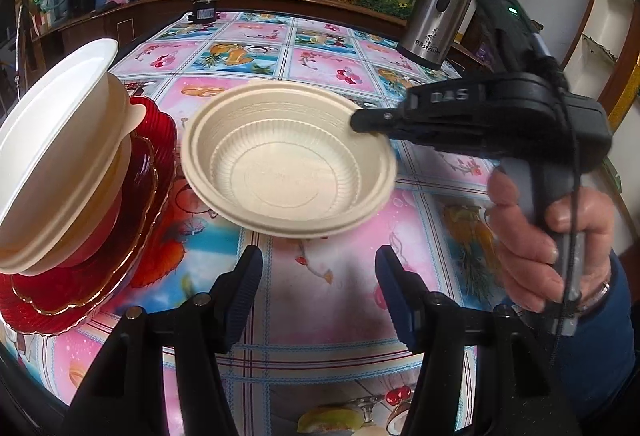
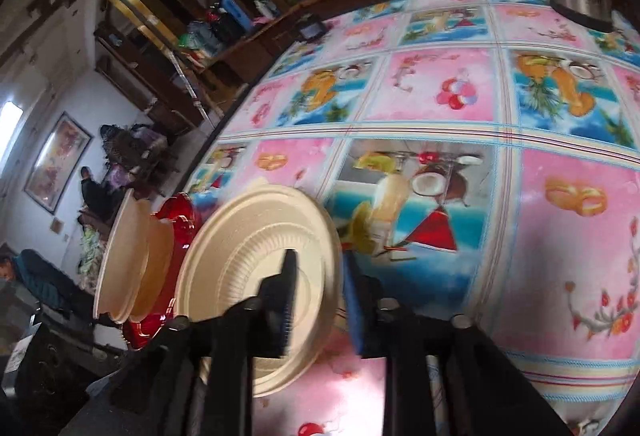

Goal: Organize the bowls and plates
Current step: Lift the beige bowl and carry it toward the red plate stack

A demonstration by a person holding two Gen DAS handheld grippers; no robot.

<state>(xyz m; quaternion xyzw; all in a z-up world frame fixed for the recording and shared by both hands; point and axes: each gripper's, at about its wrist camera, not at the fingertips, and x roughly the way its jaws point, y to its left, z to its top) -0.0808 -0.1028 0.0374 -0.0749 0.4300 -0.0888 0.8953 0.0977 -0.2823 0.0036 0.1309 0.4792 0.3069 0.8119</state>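
1. You held the right gripper (image 1: 362, 122) by its grey handle in your right hand (image 1: 532, 236), with a blue sleeve (image 1: 600, 336) showing at the wrist.
2. Its jaws were pinching the rim of the beige bowl (image 1: 280, 172). In the left wrist view the black tip sat on the rim's far right side. In the right wrist view the rim passed between the two fingers, one inside the bowl and the blue-padded one outside.
3. The beige bowl was tilted, open side up and ribbed inside. It was over the patterned tablecloth (image 1: 320, 60), near the middle of the table. I could not tell whether its low side touched the cloth.
4. Your left gripper (image 1: 319, 260) hovered on the near side of that bowl. Its jaws were spread apart, with nothing between them but the cloth below.
5. To the left of the beige bowl, just beside it but not touching, stood two nested pale bowls (image 1: 60, 164). They rested on red plates (image 1: 132, 236) with scalloped, gilt edges at the table's left edge.
6. A steel flask (image 1: 436, 8) stood upright at the far right corner, well apart from the bowls.
7. A small black device (image 1: 204, 10) sat at the far edge of the table.
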